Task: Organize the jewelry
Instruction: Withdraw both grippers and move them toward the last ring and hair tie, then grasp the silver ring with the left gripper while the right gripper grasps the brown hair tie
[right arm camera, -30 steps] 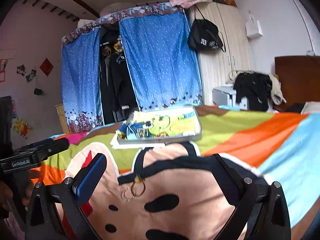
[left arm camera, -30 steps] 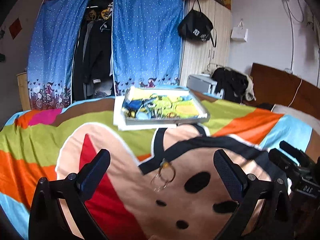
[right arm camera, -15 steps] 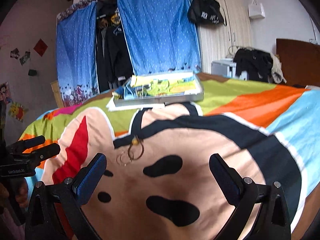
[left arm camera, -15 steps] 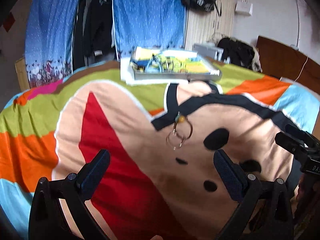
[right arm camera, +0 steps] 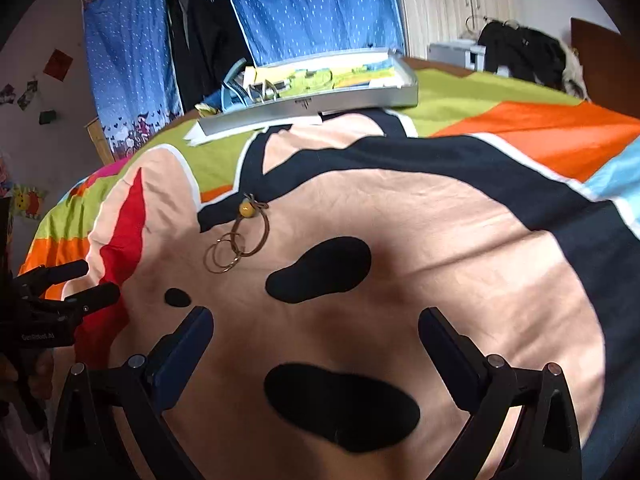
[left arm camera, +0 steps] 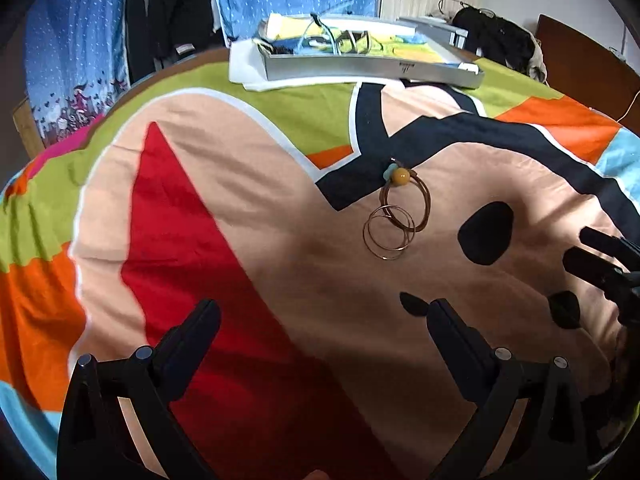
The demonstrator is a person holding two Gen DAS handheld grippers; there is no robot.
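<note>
Thin gold bangles (left arm camera: 390, 232) (right arm camera: 224, 255) overlap a brown cord bracelet with a yellow bead (left arm camera: 400, 176) (right arm camera: 246, 209) on the patterned bedspread. A silver tray (left arm camera: 372, 69) (right arm camera: 312, 105) holding more jewelry sits beyond them at the bed's far side. My left gripper (left arm camera: 324, 326) hovers open, nearer to me than the bracelets and a little left of them. My right gripper (right arm camera: 316, 330) is open too, nearer than the bracelets and to their right. Each gripper shows at the edge of the other's view. Nothing is between either pair of fingers.
The bedspread (left arm camera: 240, 208) has bold colour blocks and black spots. White paper (left arm camera: 244, 68) lies under the tray. Beyond the bed hang blue curtains (right arm camera: 304, 4) over dark clothes; a wooden wardrobe (right arm camera: 448, 4) and a headboard (left arm camera: 588, 60) stand at the right.
Both grippers have tipped downward and moved closer to the bedspread, so the bracelets appear larger and nearer. Both stay open and hold nothing.
</note>
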